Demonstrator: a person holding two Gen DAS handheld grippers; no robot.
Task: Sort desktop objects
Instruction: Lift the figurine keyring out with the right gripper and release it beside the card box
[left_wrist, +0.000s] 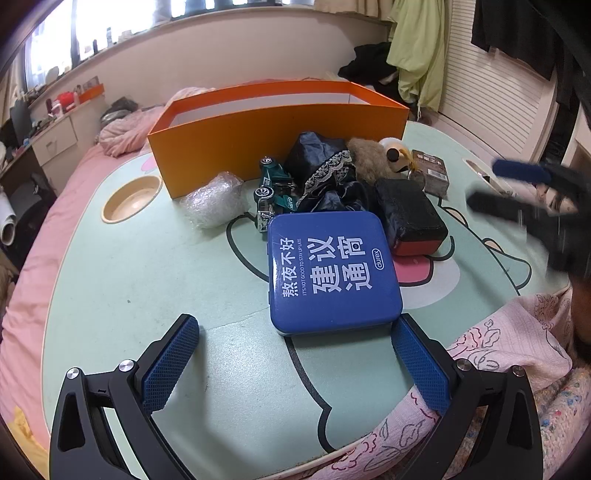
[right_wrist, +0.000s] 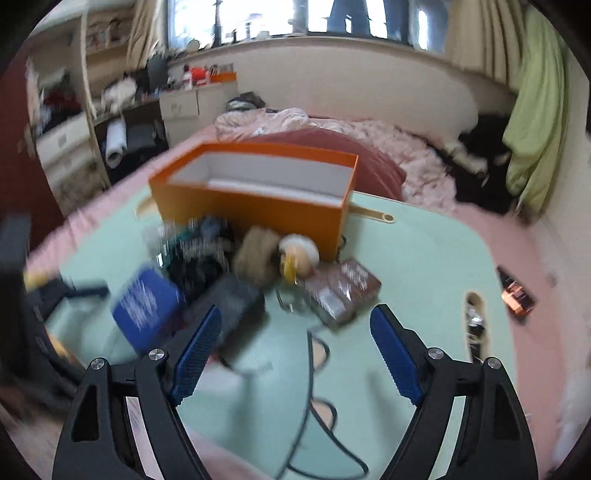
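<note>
A blue tin (left_wrist: 332, 273) lies flat on the green table (left_wrist: 147, 266), just ahead of my open left gripper (left_wrist: 295, 332). Behind it are a black-and-red box (left_wrist: 410, 218), a green toy car (left_wrist: 273, 192), dark lacy cloth (left_wrist: 325, 170), a furry plush (left_wrist: 373, 158), a bubble-wrap wad (left_wrist: 214, 199) and a brown packet (left_wrist: 430, 171). An open orange box (left_wrist: 277, 129) stands at the back. My right gripper (right_wrist: 295, 325) is open and empty above the table, facing the brown packet (right_wrist: 347, 291) and black box (right_wrist: 236, 299); this view is blurred. It also shows at the left view's right edge (left_wrist: 517, 188).
A round cup recess (left_wrist: 131, 199) sits in the table at the left. A pink sleeve (left_wrist: 498, 369) lies over the table's near right edge. The table rests on a pink bed, with shelves and drawers at the far left. A small dark object (right_wrist: 517, 295) lies on the bedding at the right.
</note>
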